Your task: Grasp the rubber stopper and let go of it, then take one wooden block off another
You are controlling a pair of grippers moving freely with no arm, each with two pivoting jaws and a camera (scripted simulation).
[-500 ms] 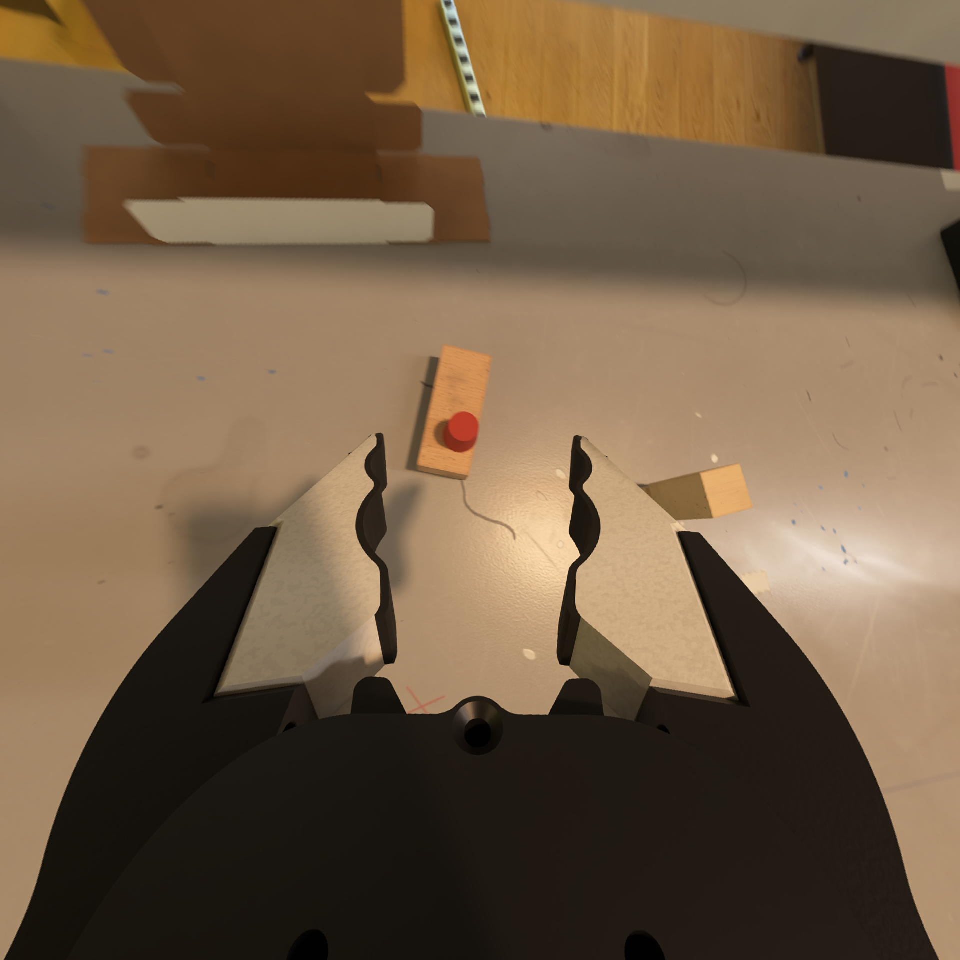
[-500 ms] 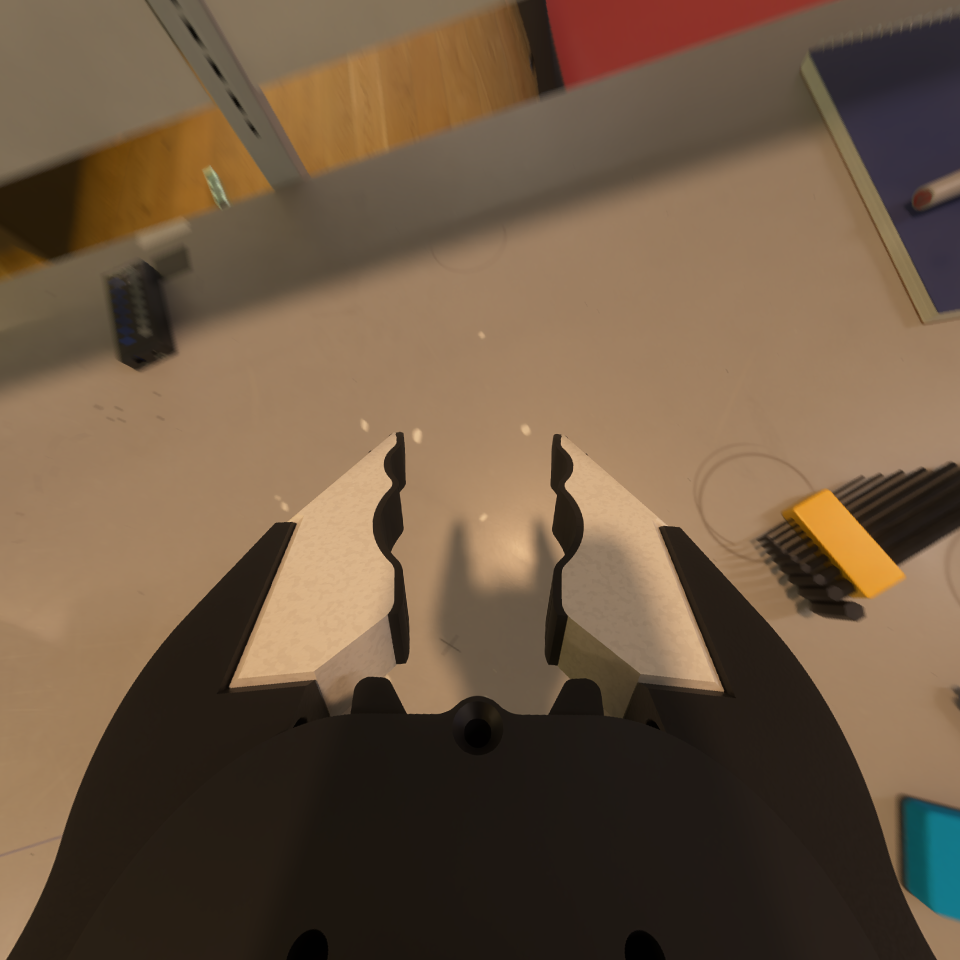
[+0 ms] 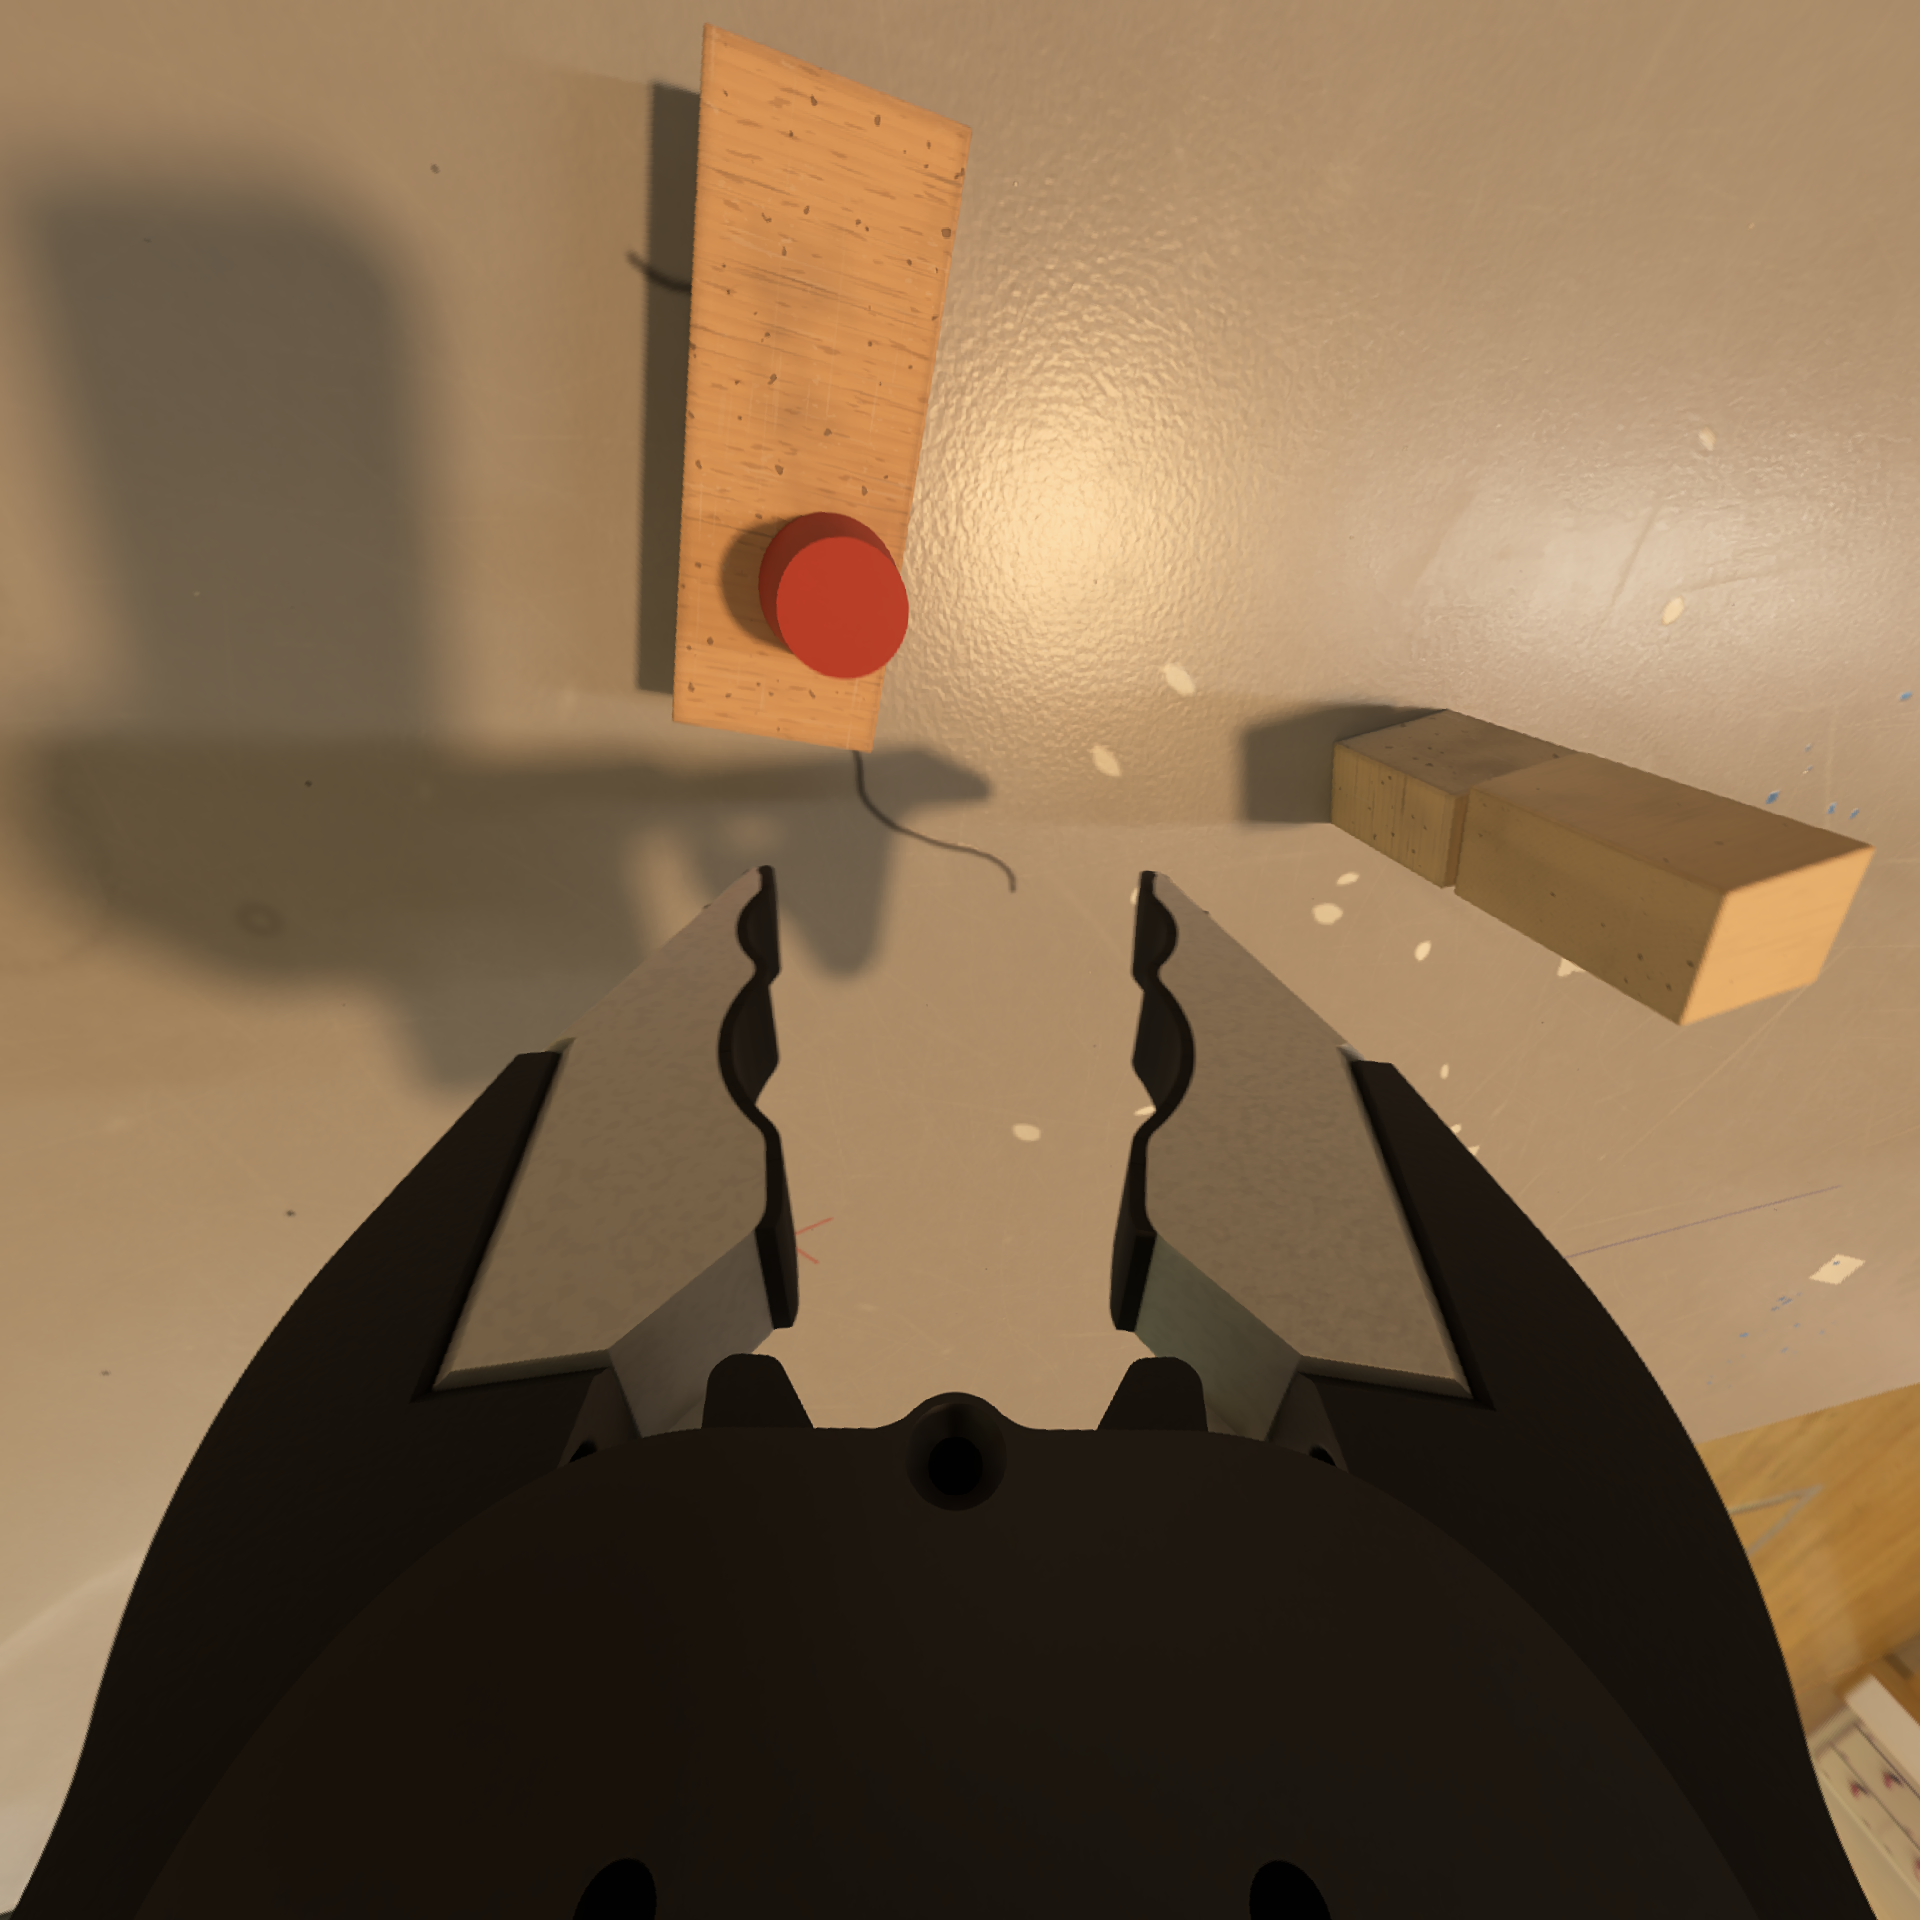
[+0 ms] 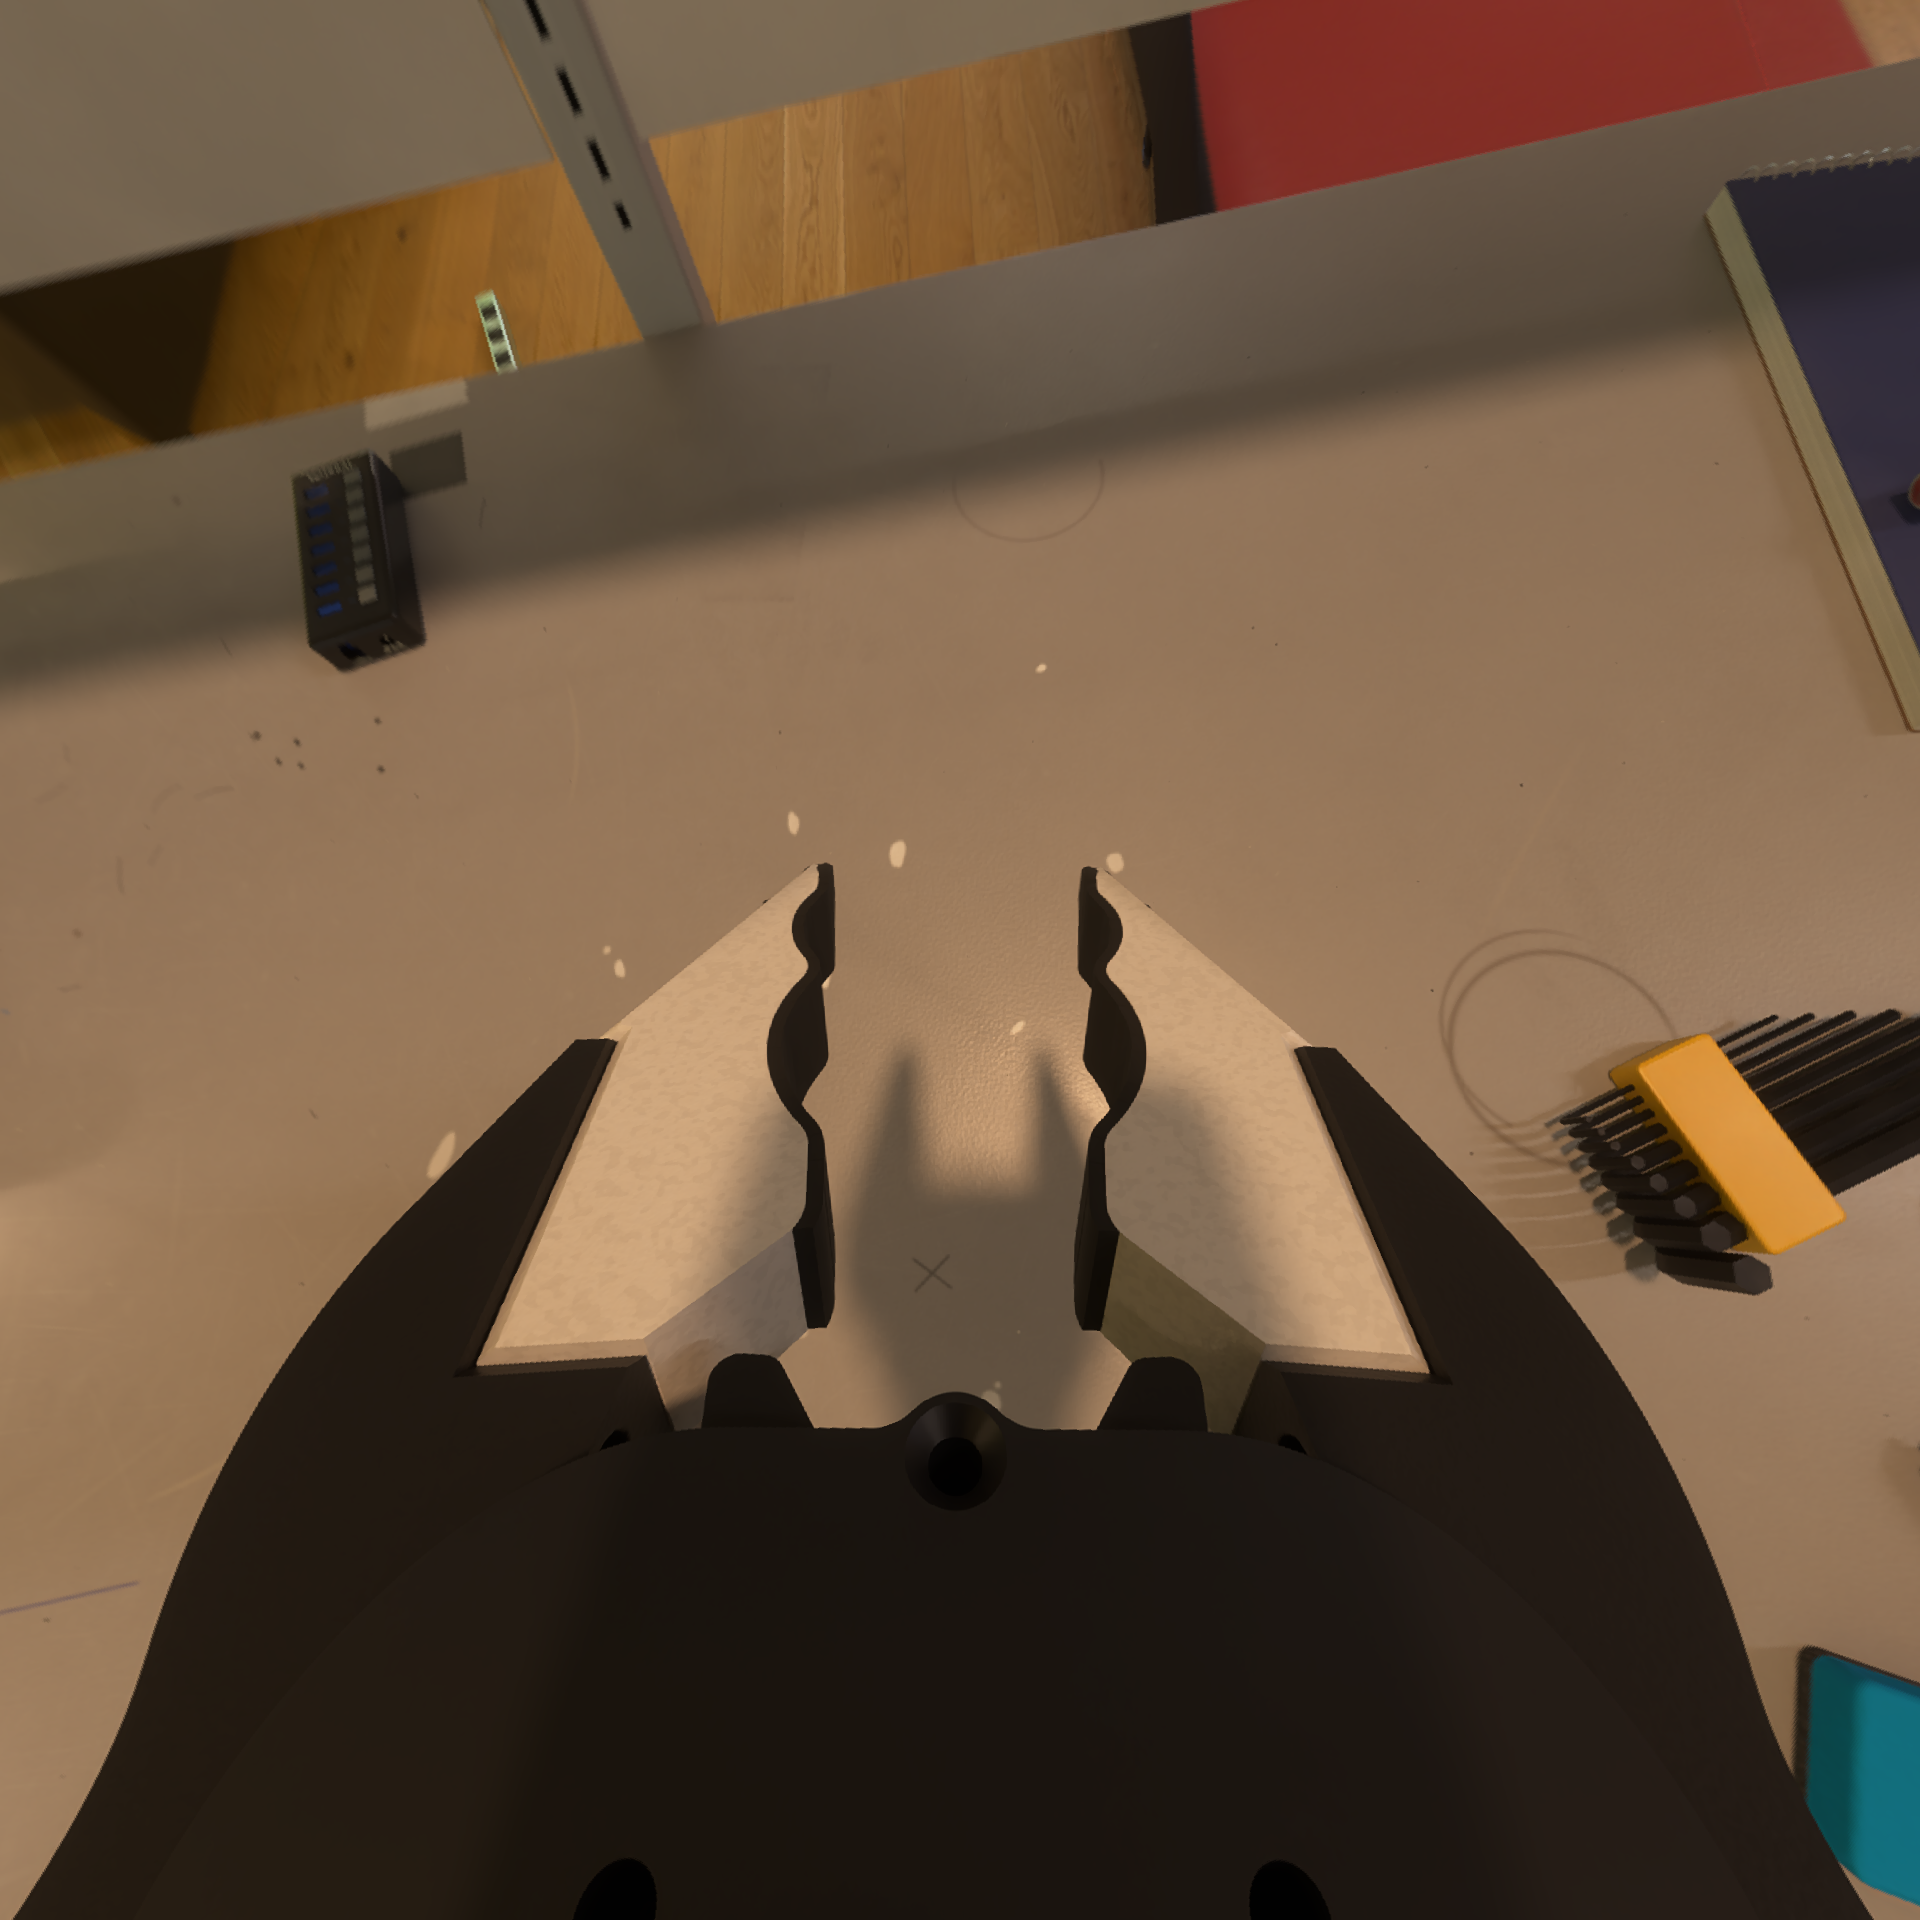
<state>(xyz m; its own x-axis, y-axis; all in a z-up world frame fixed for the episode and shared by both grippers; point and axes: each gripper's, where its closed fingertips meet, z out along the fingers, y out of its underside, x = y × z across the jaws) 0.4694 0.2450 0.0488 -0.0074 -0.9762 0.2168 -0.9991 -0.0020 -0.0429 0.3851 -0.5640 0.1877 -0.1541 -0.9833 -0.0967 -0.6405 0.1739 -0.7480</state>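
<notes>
The left claw (image 3: 951,883) has come down and forward over the beige bench (image 3: 1351,364) since half a second ago: the small red cylindrical rubber stopper (image 3: 834,597), which then looked tiny and far ahead, now fills much more of the left wrist view and stands just beyond and slightly left of the fingertips, upright on the near end of a flat orange-brown wooden board (image 3: 816,343). The cardboard and the far edge of the bench that showed earlier have dropped out of that view, so the camera is now lower and pitched more steeply down. The left claw stands wide open and holds nothing, its gap looking about as wide as before. I judge this to be the approach to the first grasp, with the stopper not yet between the fingers; the claw seems to need a little more travel forward and to the left. To the right, a pale rectangular wooden block (image 3: 1652,883) lies on the bench with a second, shorter pale wooden block (image 3: 1403,800) butted against its far end; whether one rests on the other I cannot tell. The right claw (image 4: 954,873) hangs over bare bench, open and empty, its view almost unchanged, with a black hex key set in a yellow holder (image 4: 1725,1143) off to its right.
</notes>
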